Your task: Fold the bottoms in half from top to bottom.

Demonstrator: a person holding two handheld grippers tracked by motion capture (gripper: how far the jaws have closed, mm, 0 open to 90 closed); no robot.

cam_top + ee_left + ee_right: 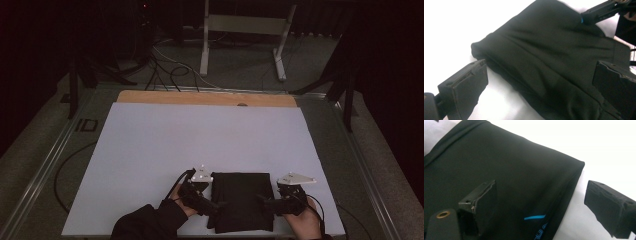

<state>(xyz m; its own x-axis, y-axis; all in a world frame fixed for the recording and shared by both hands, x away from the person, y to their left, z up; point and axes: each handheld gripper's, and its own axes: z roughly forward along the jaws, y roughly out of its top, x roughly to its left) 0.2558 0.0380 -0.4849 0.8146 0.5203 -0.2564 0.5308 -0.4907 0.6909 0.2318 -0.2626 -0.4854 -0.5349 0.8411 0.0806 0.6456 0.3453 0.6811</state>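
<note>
A black folded garment [242, 200] lies on the white sheet [200, 140] close to the table's near edge. My left gripper [214, 205] rests at the garment's left side and is open. In the left gripper view its wide-spread jaws straddle the edge of the garment [544, 55], one jaw over the sheet and one over the cloth. At the right side, my right gripper [263, 200] is open too. The right gripper view shows the garment [499, 165], with a blue printed mark [535, 217], running between the jaws. The right gripper [599, 11] also shows in the left gripper view.
A wooden board strip [205, 98] lines the far edge of the sheet. Beyond the table, a metal stand [245, 30] and loose cables [165, 70] sit on the floor. Metal rails [55, 150] run along the table sides. Dark surroundings.
</note>
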